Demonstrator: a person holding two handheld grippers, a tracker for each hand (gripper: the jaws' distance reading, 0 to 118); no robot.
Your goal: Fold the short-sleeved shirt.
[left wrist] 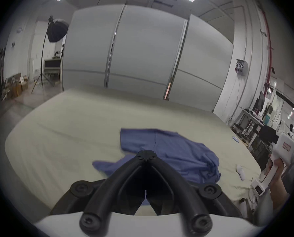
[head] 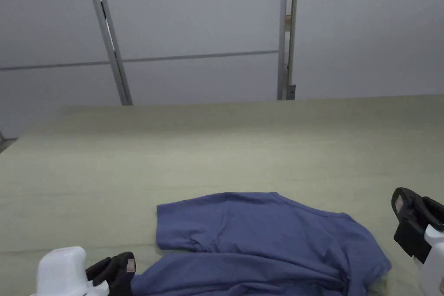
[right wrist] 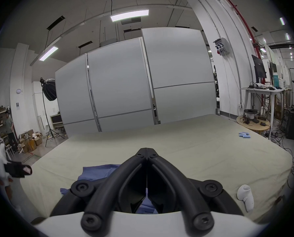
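Shirt: blue, short-sleeved, rumpled and partly doubled over itself, at the near edge of the bench, about mid-width; one sleeve spread flat toward the far left, near part bunched in a fold.
Shirt in left tool view: just beyond the tool tips, spreading to the right.
Shirt in right tool view: low and to the left, partly hidden behind the tool.
Left tool: white body, black jaws, at the near left corner of the shirt, touching or just beside the cloth; cannot tell which.
Left tool jaws: tips closed together, nothing visibly clamped between them.
Right tool: black jaws on a white body, at the right edge, apart from the shirt's right side.
Right tool jaws: tips met, a hairline slit between them, holding nothing.
Bench: wide, covered in pale green cloth, faint creases.
Panels: grey partition wall with metal seams along the far edge of the bench.
White object: lying on the bench, near right.
Blue pieces: small, on the far right of the bench.
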